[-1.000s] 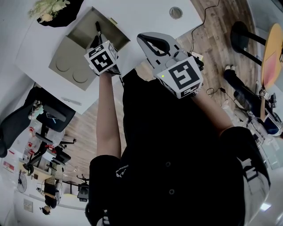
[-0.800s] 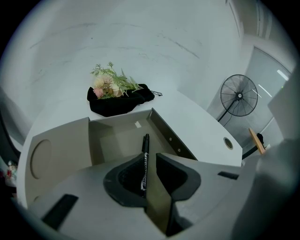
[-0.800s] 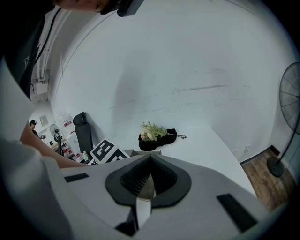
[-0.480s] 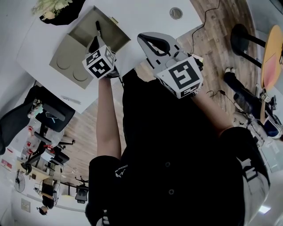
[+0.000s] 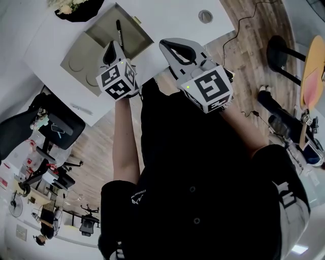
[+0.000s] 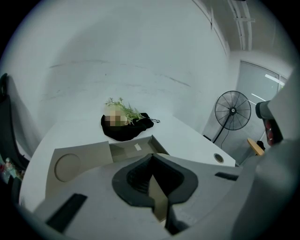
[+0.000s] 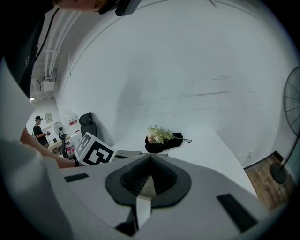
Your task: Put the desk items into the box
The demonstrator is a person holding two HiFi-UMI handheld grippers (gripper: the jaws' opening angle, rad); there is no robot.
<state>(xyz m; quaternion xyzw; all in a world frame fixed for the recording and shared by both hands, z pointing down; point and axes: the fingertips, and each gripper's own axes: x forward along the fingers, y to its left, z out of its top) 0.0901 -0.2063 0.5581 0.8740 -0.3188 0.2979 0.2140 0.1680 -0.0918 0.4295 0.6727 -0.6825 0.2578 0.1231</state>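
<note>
White desk [image 5: 167,15] runs across the top of the head view, with wooden floor [image 5: 244,30] to its right. An open cardboard box [image 5: 104,39] sits on the desk, its flaps spread out, and a black pen [image 5: 119,33] lies inside it along the far side. A black cloth [image 5: 84,10] with flowers [image 5: 68,5] on it sits just beyond the box. The left gripper [image 5: 112,45] hangs over the near edge of the box, its tip close to the pen but apart from it. The right gripper [image 5: 168,42] is held beside it over the desk edge, to the right of the box.

From the left gripper view, the left gripper [image 6: 151,157] has its jaws closed tip to tip with nothing between them. The box [image 6: 126,149] lies straight ahead below the tip, one flap [image 6: 75,164] with a round mark folded out to the left. The cloth [image 6: 124,130] and flowers [image 6: 127,110] sit behind it, and a standing fan [image 6: 233,111] is off to the right.

From the right gripper view, the right gripper [image 7: 150,158] also has its jaws pressed together and holds nothing. The left gripper's marker cube [image 7: 95,151] shows at its left, the cloth [image 7: 161,145] and flowers [image 7: 161,132] lie ahead on the desk, and a black chair [image 7: 86,121] stands by the white wall [image 7: 187,70].
</note>
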